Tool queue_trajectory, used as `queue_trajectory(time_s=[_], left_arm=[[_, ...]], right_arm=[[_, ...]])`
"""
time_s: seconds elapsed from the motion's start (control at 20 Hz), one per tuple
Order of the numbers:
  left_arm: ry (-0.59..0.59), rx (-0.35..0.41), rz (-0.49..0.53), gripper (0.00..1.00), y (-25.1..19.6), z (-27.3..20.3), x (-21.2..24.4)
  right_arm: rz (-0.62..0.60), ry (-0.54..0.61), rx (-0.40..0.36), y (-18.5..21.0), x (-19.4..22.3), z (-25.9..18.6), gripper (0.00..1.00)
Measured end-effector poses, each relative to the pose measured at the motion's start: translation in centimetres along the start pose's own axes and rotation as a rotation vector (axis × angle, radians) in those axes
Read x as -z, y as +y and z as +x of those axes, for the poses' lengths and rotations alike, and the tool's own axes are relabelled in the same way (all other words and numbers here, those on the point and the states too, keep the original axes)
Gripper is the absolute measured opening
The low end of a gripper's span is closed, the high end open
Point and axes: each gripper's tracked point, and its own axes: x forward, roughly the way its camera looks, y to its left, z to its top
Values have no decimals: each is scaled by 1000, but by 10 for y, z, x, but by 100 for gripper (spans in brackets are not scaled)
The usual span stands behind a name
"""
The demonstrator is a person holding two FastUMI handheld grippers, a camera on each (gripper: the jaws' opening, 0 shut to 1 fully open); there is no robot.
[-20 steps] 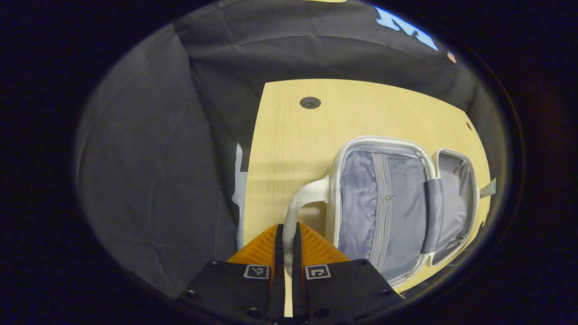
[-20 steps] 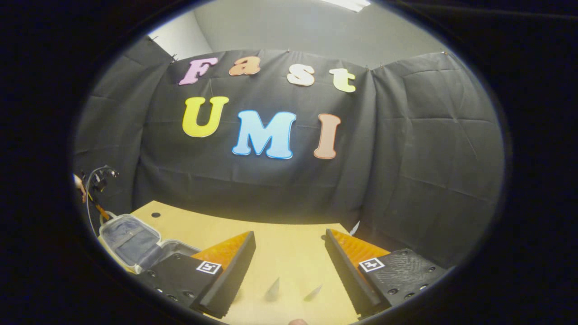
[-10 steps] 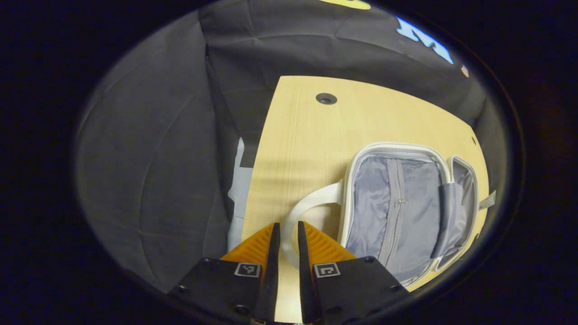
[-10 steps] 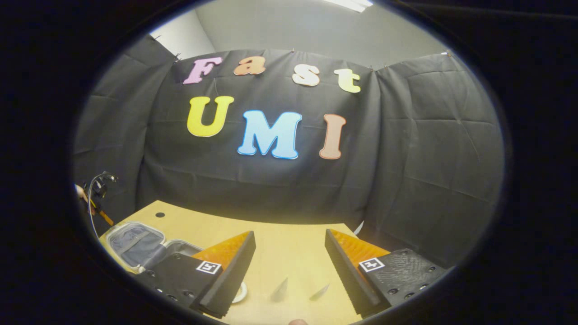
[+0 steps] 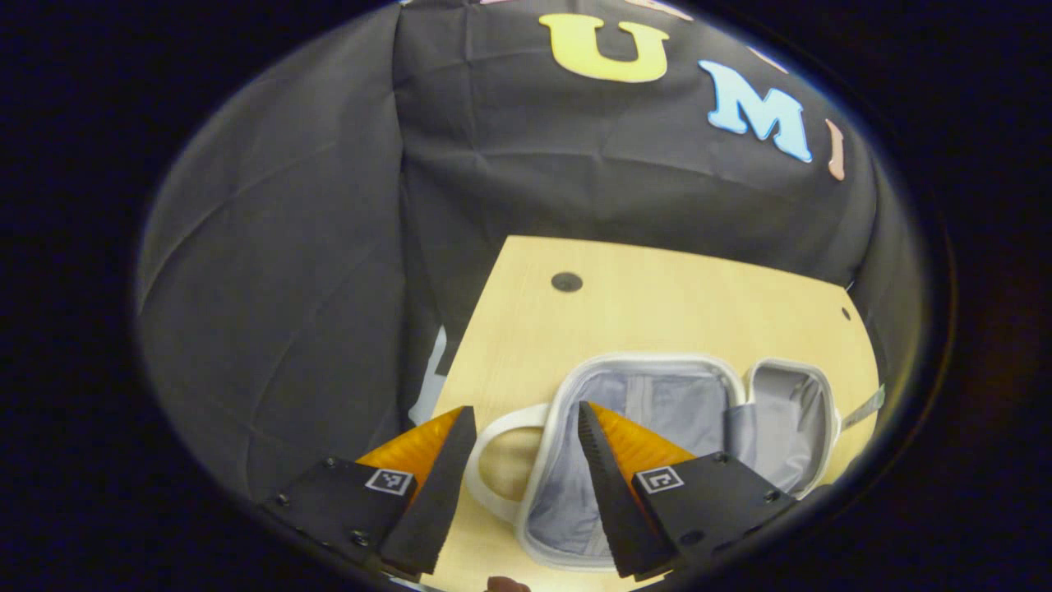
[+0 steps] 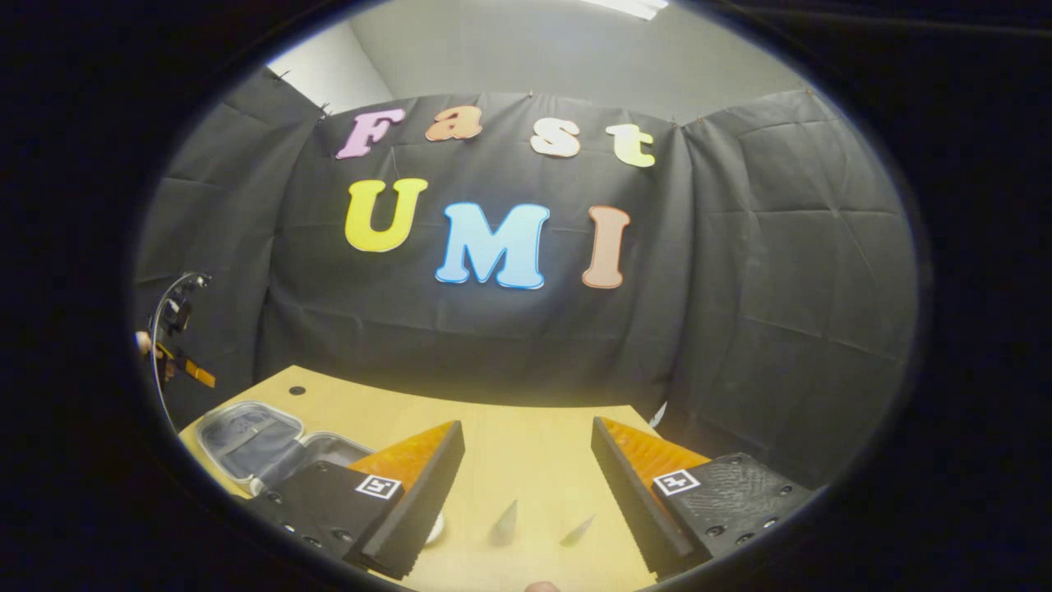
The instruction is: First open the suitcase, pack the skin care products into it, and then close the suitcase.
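The small suitcase (image 5: pixel 666 393) lies open flat on the wooden table (image 5: pixel 657 304), white-rimmed, its two halves lined in grey. Its white loop handle (image 5: pixel 518 413) points toward me. My left gripper (image 5: pixel 524 409) hovers open above the handle and the near half, holding nothing. In the right gripper view the suitcase (image 6: pixel 246 427) sits at the far left, and the left gripper (image 6: pixel 182 362) hangs above it with a hand behind. My right gripper (image 6: pixel 527 426) stands open over bare table (image 6: pixel 526 469). A small white round thing (image 6: pixel 434 523) peeks out beside one finger, mostly hidden.
A dark round cable hole (image 5: pixel 566 282) marks the table's far side beyond the suitcase. Black cloth walls close the booth behind and at both sides. The table's left edge (image 5: pixel 460 362) runs close to the suitcase handle.
My left gripper was shut on the white handle; it has opened, let go and lifted back. The suitcase has settled flat. The right gripper has barely shifted.
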Motion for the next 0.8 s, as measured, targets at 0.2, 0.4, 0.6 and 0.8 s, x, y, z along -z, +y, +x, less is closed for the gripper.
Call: queue_trajectory(time_s=[0.2, 0.4, 0.6, 0.8], left_arm=[[-117, 39, -11, 83, -68, -35, -24], [-186, 65, 3, 88, -144, -46, -25], [-256, 148, 39, 89, -241, -60, -18], [-335, 243, 113, 89, -336, -78, -15]], right_arm=[[20, 0, 19, -25, 5, -2, 95], [27, 0, 40, -54, 11, -5, 95], [27, 14, 51, -79, 20, -8, 95], [32, 23, 60, -103, 28, -11, 95]])
